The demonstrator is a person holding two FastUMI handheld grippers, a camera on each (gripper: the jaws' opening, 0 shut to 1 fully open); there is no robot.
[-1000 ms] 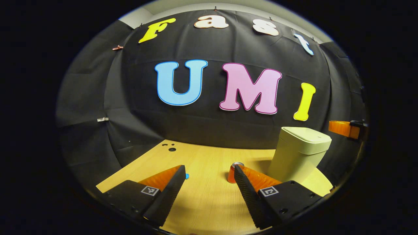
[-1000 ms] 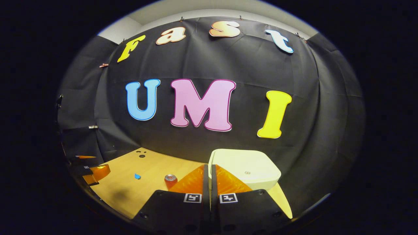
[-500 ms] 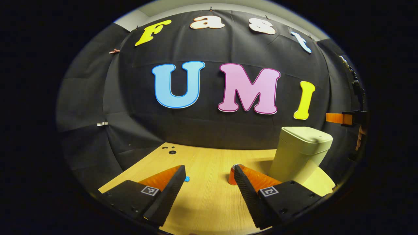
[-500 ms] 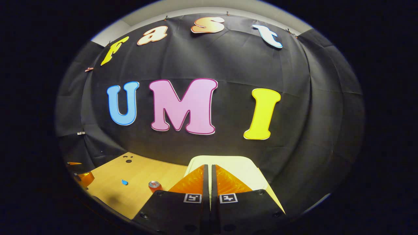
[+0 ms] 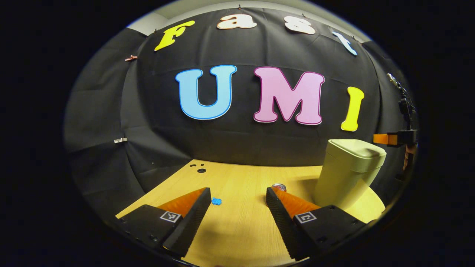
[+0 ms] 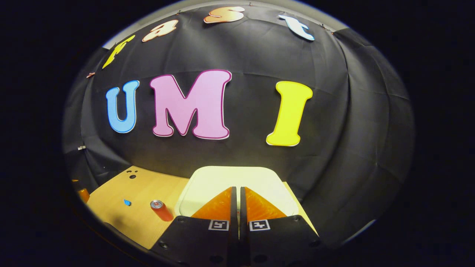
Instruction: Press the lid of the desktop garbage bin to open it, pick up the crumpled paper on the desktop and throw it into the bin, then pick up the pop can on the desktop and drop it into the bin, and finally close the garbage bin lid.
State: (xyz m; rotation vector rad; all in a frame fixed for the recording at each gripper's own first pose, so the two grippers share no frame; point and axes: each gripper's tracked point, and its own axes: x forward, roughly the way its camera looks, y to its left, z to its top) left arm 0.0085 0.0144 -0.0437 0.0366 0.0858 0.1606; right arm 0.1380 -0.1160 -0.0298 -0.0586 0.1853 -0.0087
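Note:
A pale green bin stands on the wooden table at the right with its lid down. My right gripper is shut with nothing in it, and its tips are over the lid's middle; I cannot tell whether they touch. It also appears beside the bin's top as the right gripper, with a hand behind it. An orange pop can stands left of the bin, partly behind my finger. Small blue crumpled paper lies further left. My left gripper hangs open above the table before them.
A few small round holes mark the table's far left corner. The black cloth wall closes the back just behind the bin. In the right gripper view the can and the paper sit left of the bin, with the left gripper at the far edge.
My right gripper, still shut, has come forward and lower over the bin lid, which now spreads under its tips. The left gripper has shifted only slightly and stays open.

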